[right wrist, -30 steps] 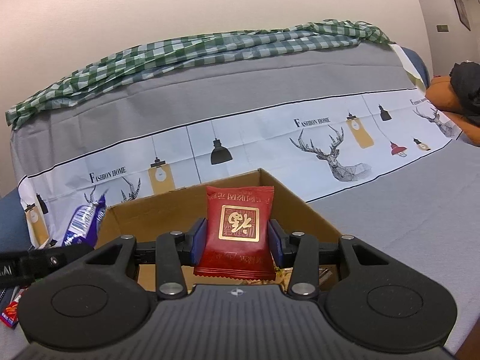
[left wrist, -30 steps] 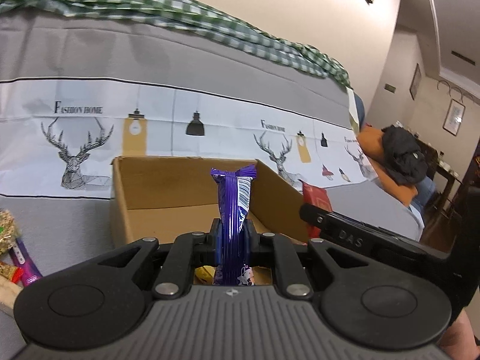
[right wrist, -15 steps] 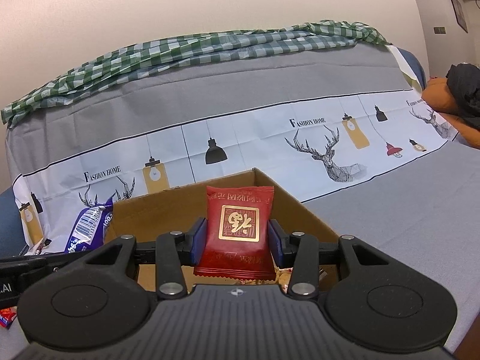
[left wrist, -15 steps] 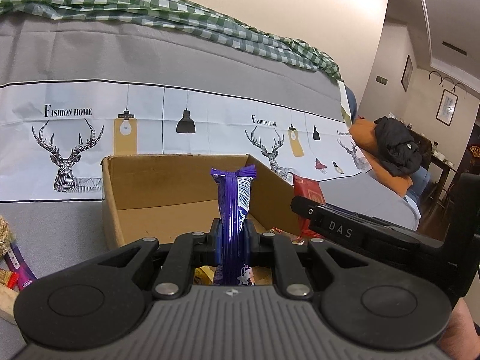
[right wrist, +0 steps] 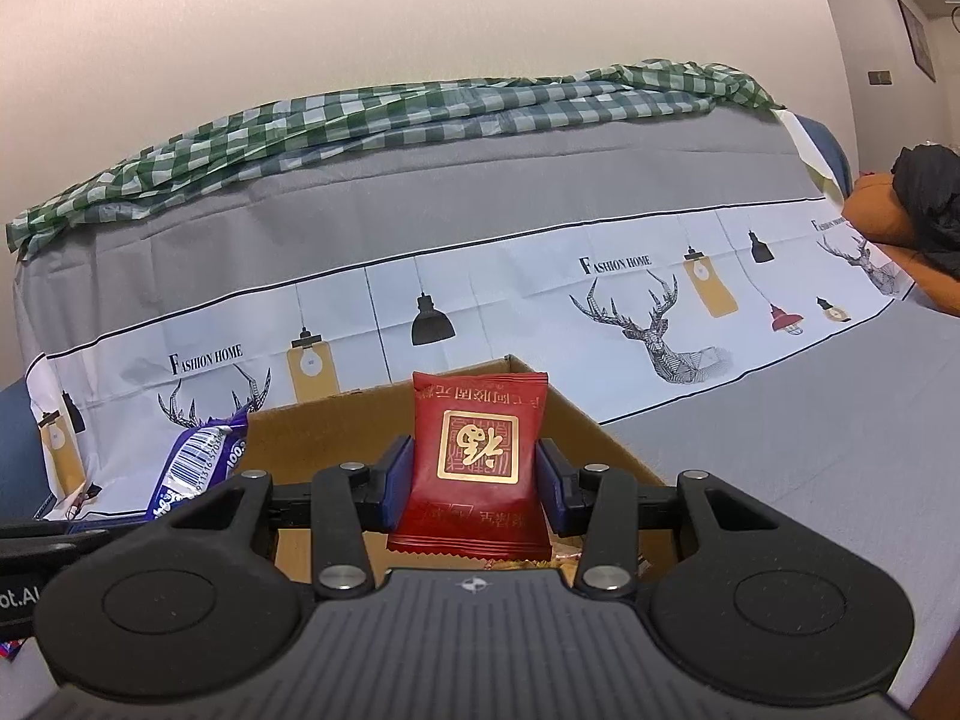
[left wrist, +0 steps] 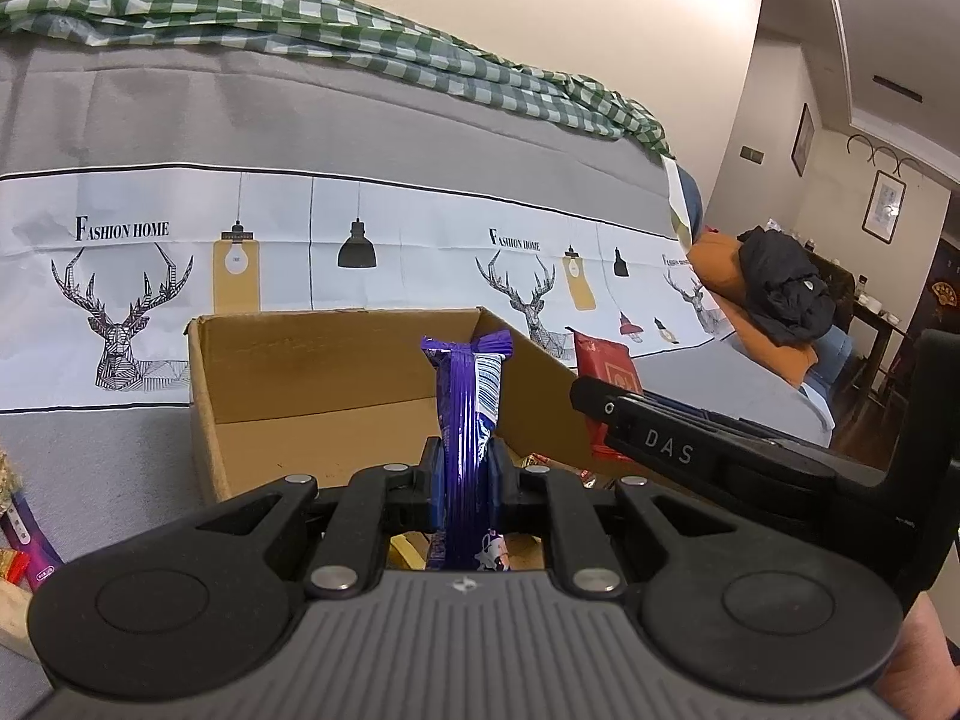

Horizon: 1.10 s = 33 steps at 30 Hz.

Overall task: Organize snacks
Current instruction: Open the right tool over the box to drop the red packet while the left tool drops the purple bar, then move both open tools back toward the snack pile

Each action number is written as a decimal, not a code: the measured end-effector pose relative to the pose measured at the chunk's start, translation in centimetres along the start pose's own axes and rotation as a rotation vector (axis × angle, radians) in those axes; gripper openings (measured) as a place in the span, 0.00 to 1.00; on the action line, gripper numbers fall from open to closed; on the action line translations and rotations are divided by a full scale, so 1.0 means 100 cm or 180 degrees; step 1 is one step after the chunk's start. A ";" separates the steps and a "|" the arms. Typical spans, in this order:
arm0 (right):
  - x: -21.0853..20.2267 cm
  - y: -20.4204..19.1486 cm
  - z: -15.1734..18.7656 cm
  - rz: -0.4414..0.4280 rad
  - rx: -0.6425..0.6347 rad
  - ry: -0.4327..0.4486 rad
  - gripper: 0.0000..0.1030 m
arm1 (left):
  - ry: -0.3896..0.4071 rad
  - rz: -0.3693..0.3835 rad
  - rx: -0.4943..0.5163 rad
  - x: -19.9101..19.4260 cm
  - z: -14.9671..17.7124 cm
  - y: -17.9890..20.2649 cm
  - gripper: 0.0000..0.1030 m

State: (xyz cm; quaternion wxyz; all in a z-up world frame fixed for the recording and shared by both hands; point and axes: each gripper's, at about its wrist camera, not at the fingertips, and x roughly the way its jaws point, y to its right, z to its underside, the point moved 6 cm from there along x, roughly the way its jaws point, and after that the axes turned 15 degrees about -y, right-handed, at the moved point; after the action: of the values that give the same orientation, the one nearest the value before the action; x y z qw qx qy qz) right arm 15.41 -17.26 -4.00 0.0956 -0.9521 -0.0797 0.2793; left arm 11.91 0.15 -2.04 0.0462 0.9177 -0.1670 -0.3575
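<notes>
While my left claw point(left wrist: 461, 474) is clamped on the upright purple snack bar point(left wrist: 465, 420) and my right claw point(right wrist: 474, 480) pinches the red snack packet point(right wrist: 477, 468), both over the cardboard box point(left wrist: 312, 372), I judge the two could collide, or a snack could drop outside the near rim. My left view alone shows loose snacks point(left wrist: 21, 531) at 9 o'clock on the grey cover; my right view alone shows the packet's gold seal.

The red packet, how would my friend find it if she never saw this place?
Find the cardboard box in front of the deer-print cloth. Just above its near edge, the right gripper holds the red packet upright. It is square with a gold stamp, unlike the long purple bar to its left.
</notes>
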 end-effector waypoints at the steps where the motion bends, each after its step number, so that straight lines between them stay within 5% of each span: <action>1: 0.000 0.000 0.000 -0.0001 -0.0002 0.0001 0.43 | 0.0001 0.0001 0.0001 0.000 0.000 0.000 0.14; 19: -0.003 -0.003 -0.002 -0.0008 -0.0035 0.0034 0.44 | -0.0026 0.0081 -0.0008 0.002 -0.001 0.003 0.15; 22: 0.000 -0.004 0.001 -0.0019 -0.0016 -0.0039 0.51 | -0.0124 0.0177 -0.0071 0.006 -0.001 -0.001 0.39; 23: 0.000 -0.004 0.001 0.0018 -0.0009 -0.0041 0.60 | -0.0087 0.0117 -0.0097 0.004 -0.002 -0.004 0.39; 28: 0.001 -0.002 -0.001 0.0077 0.0045 -0.0030 0.72 | -0.0039 0.0116 -0.0344 -0.003 -0.005 -0.024 0.39; 33: -0.003 -0.007 -0.002 0.0070 0.0034 0.0034 0.72 | 0.0024 0.0061 -0.0399 -0.016 -0.005 -0.036 0.35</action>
State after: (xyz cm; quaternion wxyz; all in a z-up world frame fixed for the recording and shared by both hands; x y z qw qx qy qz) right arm 15.26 -16.72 -3.52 0.0980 -0.9539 -0.0672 0.2757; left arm 12.12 4.07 -1.32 0.1076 0.9127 -0.1529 -0.3633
